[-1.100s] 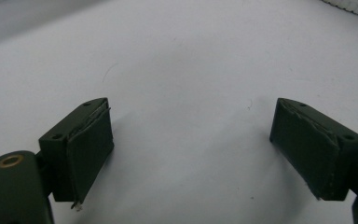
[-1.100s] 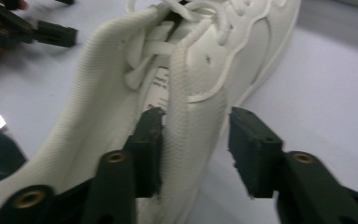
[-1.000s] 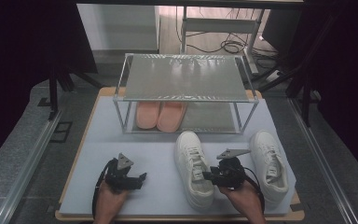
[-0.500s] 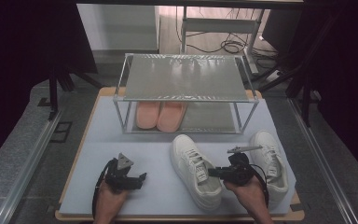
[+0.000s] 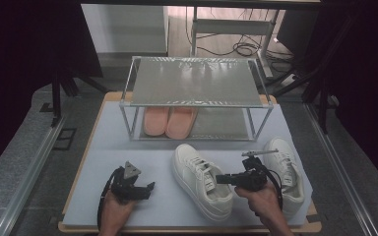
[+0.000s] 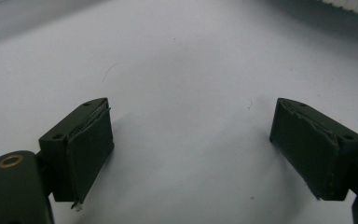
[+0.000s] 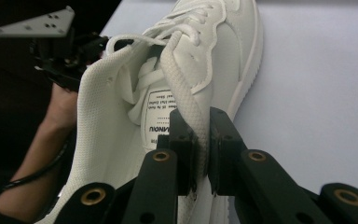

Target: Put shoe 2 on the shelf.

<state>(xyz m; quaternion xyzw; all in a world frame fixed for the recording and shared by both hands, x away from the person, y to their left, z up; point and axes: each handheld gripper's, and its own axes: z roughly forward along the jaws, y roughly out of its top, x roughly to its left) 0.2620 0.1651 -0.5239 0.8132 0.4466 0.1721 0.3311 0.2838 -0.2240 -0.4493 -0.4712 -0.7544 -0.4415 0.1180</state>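
Two white sneakers [image 5: 202,179] and two pink slippers [image 5: 170,121] are counted. The right gripper [image 7: 204,154] is pinched on one sneaker's collar; the left gripper [image 6: 191,154] is spread. The far sneaker [image 5: 285,167] is partly hidden.

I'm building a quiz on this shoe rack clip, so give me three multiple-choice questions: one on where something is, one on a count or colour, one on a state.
1. Where are the pink slippers?
A. On the rack's top shelf
B. On the lower level of the rack
C. On the mat beside the left hand-held gripper

2. How many white sneakers lie on the mat?
A. One
B. Two
C. Three

3. What is the right hand-held gripper doing?
A. Hanging open over bare mat
B. Shut on a slipper
C. Shut on the collar edge of the nearer white sneaker

Answers: 1 B, the slippers sit under the top shelf. 2 B, a second sneaker lies to the right of the first. 3 C, the right gripper view shows the jaws pinching the sneaker's edge, while the left hand-held gripper stands open.
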